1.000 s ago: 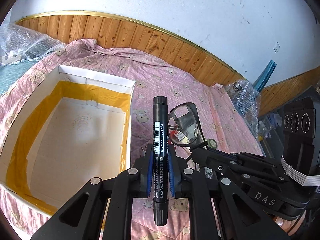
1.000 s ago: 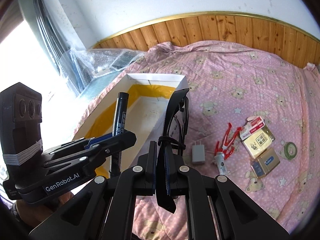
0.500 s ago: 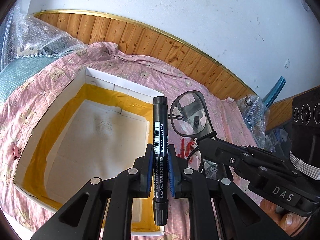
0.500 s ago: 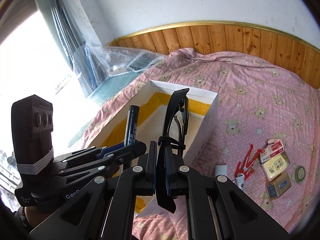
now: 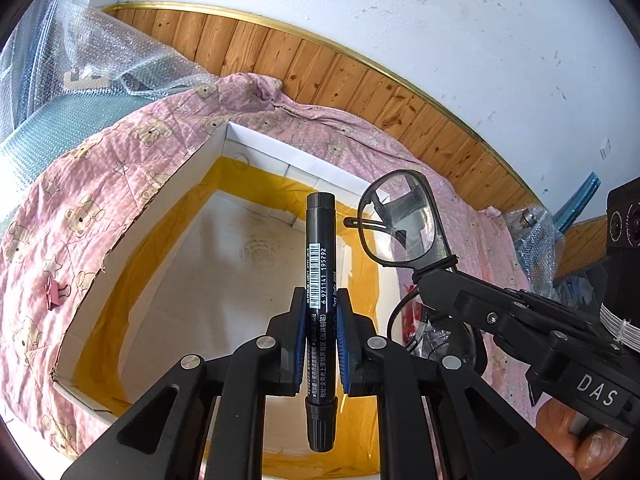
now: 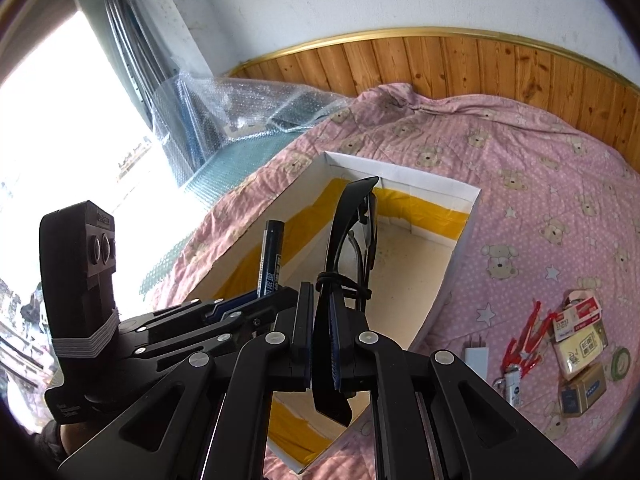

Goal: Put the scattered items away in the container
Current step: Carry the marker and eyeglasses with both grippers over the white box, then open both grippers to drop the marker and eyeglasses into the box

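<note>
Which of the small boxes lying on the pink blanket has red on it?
The red-and-white box, farthest back of the three. The yellow box lies just below it, and the brown-and-blue box lies nearest the camera.

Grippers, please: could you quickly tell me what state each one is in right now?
Left gripper: shut on the black marker.
Right gripper: shut on the folded glasses.

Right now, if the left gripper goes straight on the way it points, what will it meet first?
Probably the inside of the white box: the left gripper, shut on the marker, points down into it, though depth is unclear.
</note>
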Motion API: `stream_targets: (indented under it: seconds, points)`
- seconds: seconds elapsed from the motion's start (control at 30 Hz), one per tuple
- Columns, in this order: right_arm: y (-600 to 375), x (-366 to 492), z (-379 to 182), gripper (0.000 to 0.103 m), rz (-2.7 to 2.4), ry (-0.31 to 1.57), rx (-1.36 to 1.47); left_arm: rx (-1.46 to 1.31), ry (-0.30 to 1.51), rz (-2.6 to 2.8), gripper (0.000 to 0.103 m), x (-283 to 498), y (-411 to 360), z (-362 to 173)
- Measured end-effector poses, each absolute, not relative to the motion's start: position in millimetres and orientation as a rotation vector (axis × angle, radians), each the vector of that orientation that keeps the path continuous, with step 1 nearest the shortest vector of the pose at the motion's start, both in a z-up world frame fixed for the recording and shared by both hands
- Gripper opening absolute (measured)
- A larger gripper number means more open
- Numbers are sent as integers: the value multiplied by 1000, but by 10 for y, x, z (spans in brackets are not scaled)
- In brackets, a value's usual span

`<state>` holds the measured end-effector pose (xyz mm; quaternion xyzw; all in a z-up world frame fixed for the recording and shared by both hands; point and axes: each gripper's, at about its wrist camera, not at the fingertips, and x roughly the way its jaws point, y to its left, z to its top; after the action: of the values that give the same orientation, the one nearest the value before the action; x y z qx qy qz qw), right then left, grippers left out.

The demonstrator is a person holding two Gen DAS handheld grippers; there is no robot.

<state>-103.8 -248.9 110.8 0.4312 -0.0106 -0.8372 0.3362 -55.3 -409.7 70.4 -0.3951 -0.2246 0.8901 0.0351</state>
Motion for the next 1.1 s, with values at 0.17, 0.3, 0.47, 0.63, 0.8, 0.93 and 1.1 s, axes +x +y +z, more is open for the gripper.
stream_targets:
  seconds: [0.17,0.3,0.47,0.63,0.8,0.93,1.1]
  points:
    - [-2602,-1127,1028,8,-2187,-11,1130,-1241,-703,2745,14,-655,-4215,621]
    - [-2675,-1258,854,23,-2195,0,1146,-1303,-638,2763,17,-890,-4248,428]
    - [-2538,-1285,678,37,-2191,-40,1204,-1386,-820,2731,42,-893,-4500,186]
    - [-2379,-1258,702,37,-2193,-93,1215,-1399,-906,2705,43,-744,-4607,180]
    - [-2324,-1196,741,37,-2181,-119,1212,-1434,-807,2719,43,-674,-4466,242]
    - [-2330,-1137,716,37,-2161,-120,1219,-1480,-657,2764,43,-692,-4299,292]
    - [-2315,-1067,677,37,-2142,-132,1227,-1483,-550,2782,43,-680,-4154,356]
